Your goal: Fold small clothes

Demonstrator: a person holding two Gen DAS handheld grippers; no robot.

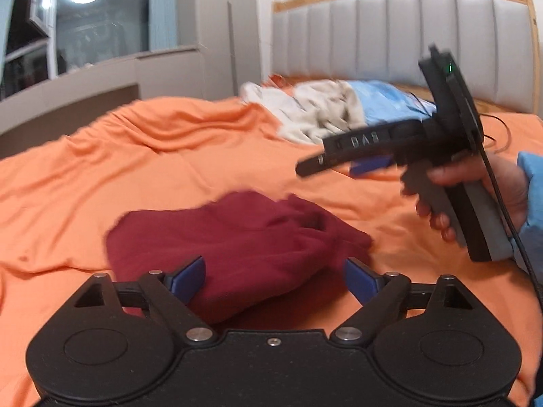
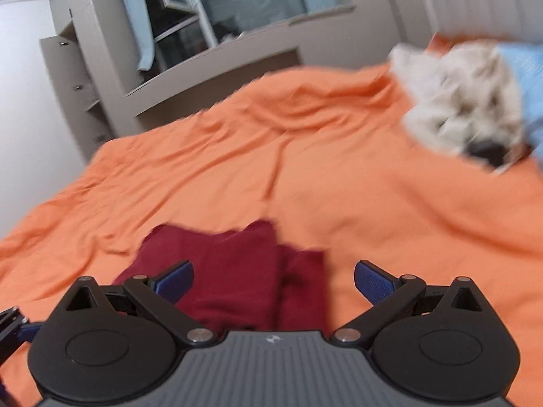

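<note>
The dark red garment [image 1: 237,247] lies bunched on the orange bedsheet [image 1: 101,169], near the bed's front edge, right ahead of both grippers. In the left wrist view it is a rumpled heap with a fold raised toward its right end; the right wrist view shows it [image 2: 234,271] as flatter layered panels with a seam down the middle. The left gripper [image 1: 273,276] has its jaws spread wide, blue pads either side of the cloth's near edge, not pressing it. The right gripper [image 2: 273,279] likewise stands open above the garment, gripping nothing.

Only the left wrist view shows the right gripper from outside, held by a hand [image 1: 475,193] in a light blue sleeve [image 1: 529,203], hanging above the sheet to the right of the garment, a black cable [image 1: 509,220] trailing from it. It also shows the padded grey headboard [image 1: 407,34].

Farther back lies a pile of cream and light blue clothes [image 1: 325,108], well apart from the red garment. A window [image 2: 237,0] and grey cabinet [image 2: 78,78] stand beyond the bed.
</note>
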